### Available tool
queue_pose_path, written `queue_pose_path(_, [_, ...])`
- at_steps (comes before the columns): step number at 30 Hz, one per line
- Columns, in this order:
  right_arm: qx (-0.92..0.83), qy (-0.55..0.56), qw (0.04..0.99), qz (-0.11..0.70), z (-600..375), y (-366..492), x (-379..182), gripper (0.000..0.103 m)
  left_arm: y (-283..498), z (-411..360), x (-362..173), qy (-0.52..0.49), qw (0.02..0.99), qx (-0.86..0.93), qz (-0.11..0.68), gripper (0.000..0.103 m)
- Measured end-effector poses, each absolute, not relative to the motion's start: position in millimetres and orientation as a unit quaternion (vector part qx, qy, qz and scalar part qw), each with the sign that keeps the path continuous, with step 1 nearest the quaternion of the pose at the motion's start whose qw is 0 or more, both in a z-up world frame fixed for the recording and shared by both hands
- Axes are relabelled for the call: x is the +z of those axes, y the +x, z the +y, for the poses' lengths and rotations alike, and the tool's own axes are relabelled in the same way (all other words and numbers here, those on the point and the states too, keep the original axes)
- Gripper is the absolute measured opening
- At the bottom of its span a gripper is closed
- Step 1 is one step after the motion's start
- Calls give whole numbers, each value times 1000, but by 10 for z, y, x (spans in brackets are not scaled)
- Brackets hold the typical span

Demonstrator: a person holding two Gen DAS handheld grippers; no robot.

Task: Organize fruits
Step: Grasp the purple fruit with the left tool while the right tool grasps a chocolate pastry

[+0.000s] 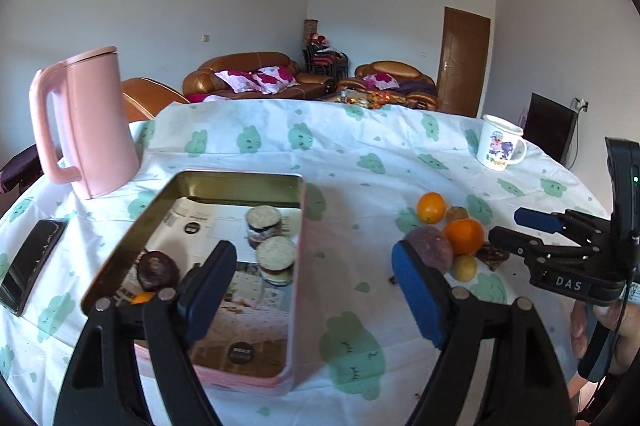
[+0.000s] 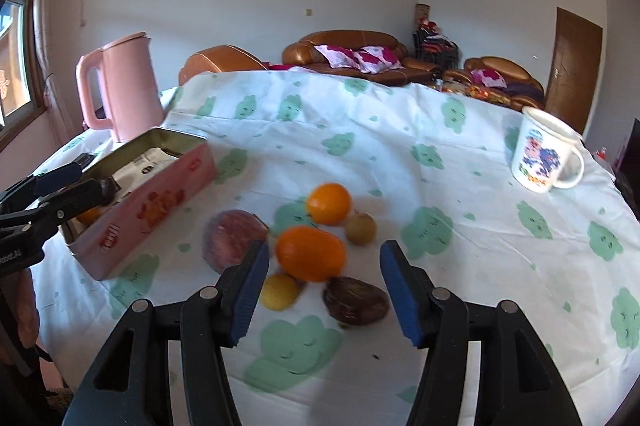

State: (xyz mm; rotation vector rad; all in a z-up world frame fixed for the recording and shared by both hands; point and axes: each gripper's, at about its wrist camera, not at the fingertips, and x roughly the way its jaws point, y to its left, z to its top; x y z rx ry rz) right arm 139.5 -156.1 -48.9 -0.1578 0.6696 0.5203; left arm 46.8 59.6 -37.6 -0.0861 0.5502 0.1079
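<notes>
Fruit is piled on the desk (image 2: 480,186) just right of the pink tin (image 2: 152,210): two oranges (image 2: 310,253), a purple round one (image 2: 230,240), a dark wrinkled one (image 2: 355,300), and two small yellowish ones (image 2: 280,291), maybe lemons, it's blurry. Right gripper (image 2: 324,290) hovers over the pile, fingers apart, nothing between them. Left gripper (image 1: 316,292) hangs at the tin's right edge, fingers spread wide and empty too. Inside the tin (image 1: 298,226) sit a dark fruit (image 1: 158,270) and some jars (image 1: 276,260). Pink kettle (image 1: 86,122) stands behind the tin.
</notes>
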Motion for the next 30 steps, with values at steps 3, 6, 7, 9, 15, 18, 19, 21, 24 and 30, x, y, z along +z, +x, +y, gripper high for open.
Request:
queue_pose_path(3, [265, -48, 895, 354, -1682, 1490, -581, 60, 615, 406, -444, -33, 956, 33, 288, 82])
queue_pose_path(6, [278, -40, 883, 376, -1688, 1553, -662, 60, 758, 290, -499, -25, 952, 23, 305, 82])
queue_pose_path(7, [283, -42, 877, 386, -1663, 1571, -692, 60, 795, 256, -513, -24, 951, 18, 309, 82])
queue_pose_path(9, [287, -43, 870, 398, -1620, 1592, -739, 60, 887, 194, -538, -21, 947, 6, 320, 82])
queue_pose_path(15, [294, -26, 859, 418, -1645, 1651, -789, 60, 1125, 12, -617, -9, 937, -29, 349, 82])
queue_pose_path(18, [296, -24, 857, 421, -1644, 1664, -788, 59, 1260, -19, -682, -11, 926, -47, 374, 81])
queue_pose_path(19, [295, -27, 858, 421, -1635, 1661, -787, 59, 1292, -13, -699, -15, 923, -51, 381, 81])
queue_pose_path(21, [291, -36, 859, 420, -1605, 1657, -788, 59, 1333, 22, -732, -29, 919, -51, 391, 71])
queue_pose_path(24, [287, -48, 861, 417, -1578, 1643, -783, 44, 1339, 26, -755, -41, 914, -80, 397, 53])
queue_pose_path(30, [293, -34, 867, 402, -1644, 1586, -768, 44, 1271, 5, -696, -36, 921, -77, 380, 53])
